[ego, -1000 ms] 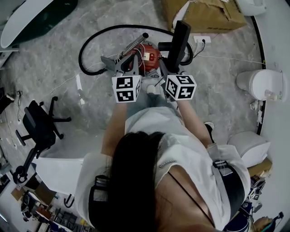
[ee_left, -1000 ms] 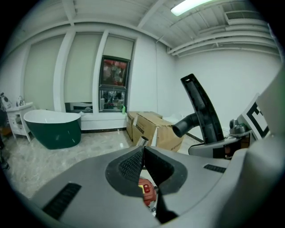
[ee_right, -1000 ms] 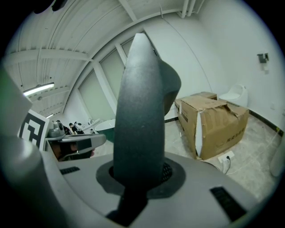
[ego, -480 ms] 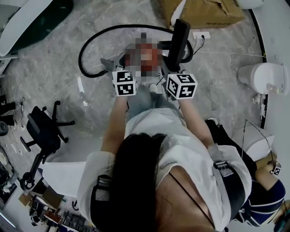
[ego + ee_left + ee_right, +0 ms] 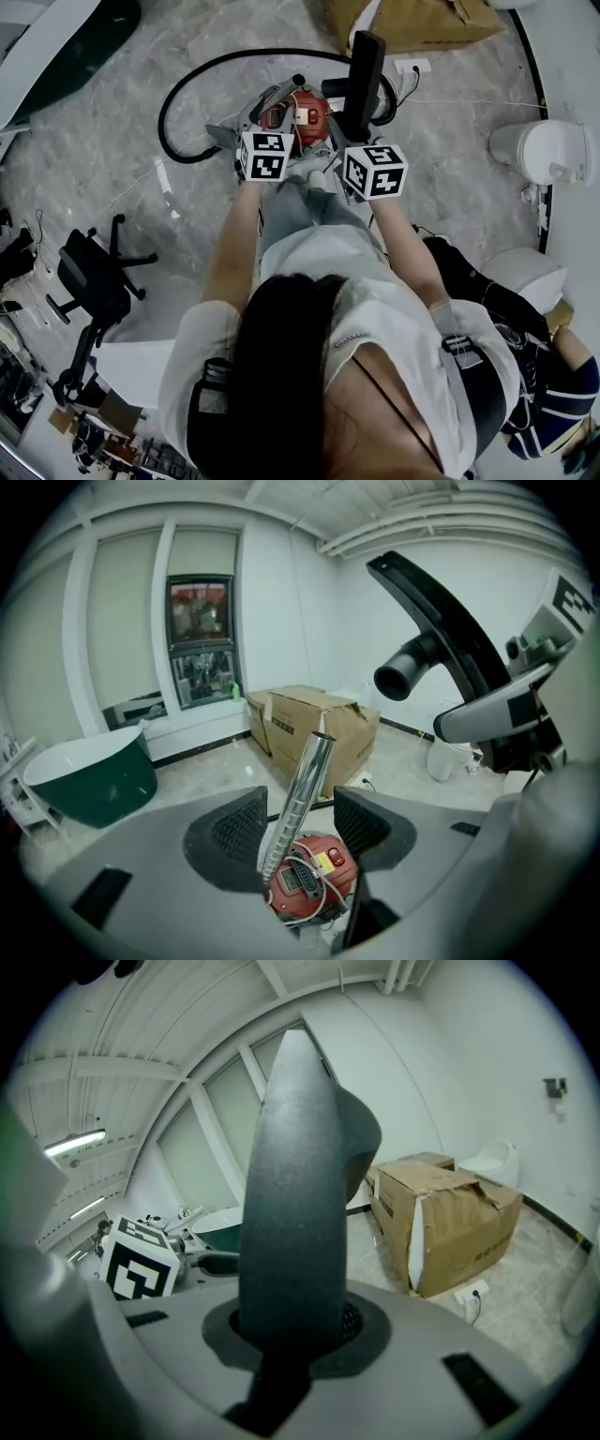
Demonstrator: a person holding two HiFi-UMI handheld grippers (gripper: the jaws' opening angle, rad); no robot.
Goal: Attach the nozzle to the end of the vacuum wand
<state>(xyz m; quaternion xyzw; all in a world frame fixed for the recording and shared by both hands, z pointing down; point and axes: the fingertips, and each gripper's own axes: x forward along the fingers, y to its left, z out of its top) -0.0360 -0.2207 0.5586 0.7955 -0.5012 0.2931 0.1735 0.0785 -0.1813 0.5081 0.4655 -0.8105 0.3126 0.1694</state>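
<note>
Left tool [image 5: 300,823] just opening, wand [image 5: 307,775] between

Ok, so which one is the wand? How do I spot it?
Find the red vacuum on the floor, with a black hose curving round it. The wand is the thin tube slanting up beside it. It's the only shiny silver thing there; the nozzle nearby is black.

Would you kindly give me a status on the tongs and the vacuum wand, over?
Left tongs just opening, wand between pads, ungripped. Right tongs shut on nozzle. Nozzle not yet on wand; wand tip clear.
</note>
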